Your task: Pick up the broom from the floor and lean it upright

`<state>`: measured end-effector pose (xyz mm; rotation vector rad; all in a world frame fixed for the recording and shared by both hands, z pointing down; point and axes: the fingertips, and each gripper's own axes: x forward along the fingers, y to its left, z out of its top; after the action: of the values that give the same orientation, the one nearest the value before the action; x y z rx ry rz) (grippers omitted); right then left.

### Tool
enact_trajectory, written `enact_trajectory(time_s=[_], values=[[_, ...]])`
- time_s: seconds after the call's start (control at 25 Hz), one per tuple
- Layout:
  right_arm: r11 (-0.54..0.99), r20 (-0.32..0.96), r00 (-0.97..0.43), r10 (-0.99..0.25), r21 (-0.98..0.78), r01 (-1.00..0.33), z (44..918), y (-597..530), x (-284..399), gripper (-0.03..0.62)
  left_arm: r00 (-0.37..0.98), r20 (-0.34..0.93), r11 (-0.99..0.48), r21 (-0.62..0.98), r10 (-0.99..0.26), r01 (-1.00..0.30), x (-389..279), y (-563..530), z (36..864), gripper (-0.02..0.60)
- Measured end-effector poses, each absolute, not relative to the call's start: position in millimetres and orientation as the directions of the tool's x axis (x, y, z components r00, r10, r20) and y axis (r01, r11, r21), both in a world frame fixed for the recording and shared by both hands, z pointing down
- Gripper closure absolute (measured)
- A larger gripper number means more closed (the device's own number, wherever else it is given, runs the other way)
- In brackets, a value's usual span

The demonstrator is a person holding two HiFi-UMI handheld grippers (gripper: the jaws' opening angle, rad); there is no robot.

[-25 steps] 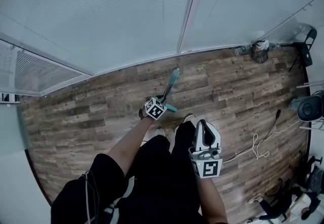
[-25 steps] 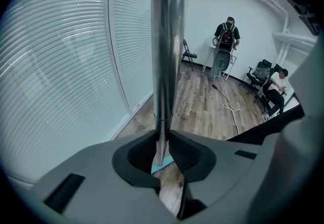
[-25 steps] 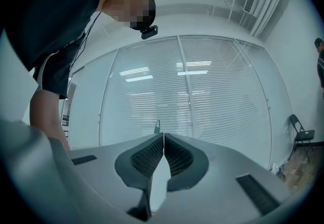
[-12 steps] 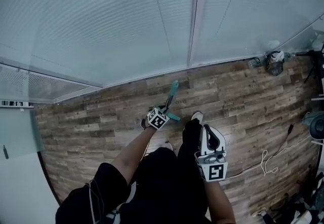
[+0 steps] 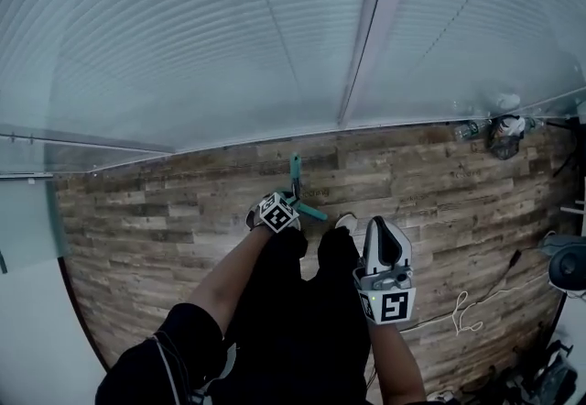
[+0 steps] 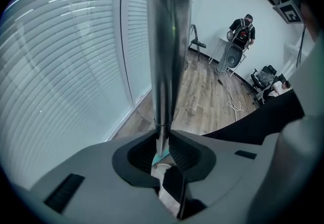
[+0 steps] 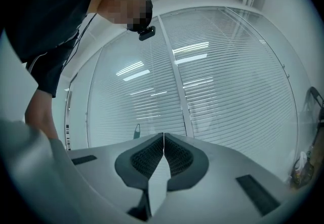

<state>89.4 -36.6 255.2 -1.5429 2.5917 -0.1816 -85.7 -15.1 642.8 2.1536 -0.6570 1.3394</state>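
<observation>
Gripping the broom (image 6: 164, 61) with the left gripper (image 6: 163, 148): jaws part-closed, pads pressed on both sides of the bare metal handle. No gap visible between pads and pole.

Carrying nothing in the right gripper (image 7: 163, 151): jaws fully together, aimed roughly level at the blinds (image 7: 223, 81), well apart from the broom, to its right and closer to the body.

Key relation: long axis of the handle running straight through the left jaws and out the top of the left gripper view, so close to upright rather than flat on the floor (image 5: 165, 211). From the head view, teal lower part (image 5: 295, 172) just ahead of the left gripper, close to the base of the blinds. Can't tell whether that end touches the floor.

Judging the pickup done, lean not yet done. Next, probably: tip the upper handle toward the blinds with the left hand alone, plant the teal end, then open. Watch for the foot sliding on the wood.
</observation>
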Motion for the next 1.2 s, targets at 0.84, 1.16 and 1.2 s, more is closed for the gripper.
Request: enact_trajectory(time_s=[0.84,1.16,1.2], values=[[0.297,0.062,-0.309,-0.949,-0.152,-0.943,449.8,-50.8,112.2,0.574,0.388,0.914,-0.899,0.263,0.116,-0.350,-47.0,-113.4,837.9,0.494],[0.237,0.097,-0.262,-0.960,-0.211,-0.948,482.3,-45.2,128.5,0.574,0.407,0.908,-0.897,0.255,0.094,-0.362,-28.6,-158.3,858.8,0.494],[0.220,0.104,-0.248,-0.963,-0.228,-0.949,487.0,-43.2,133.0,0.574,0.412,0.907,-0.896,0.254,0.090,-0.364,-24.8,-162.1,858.7,0.494]])
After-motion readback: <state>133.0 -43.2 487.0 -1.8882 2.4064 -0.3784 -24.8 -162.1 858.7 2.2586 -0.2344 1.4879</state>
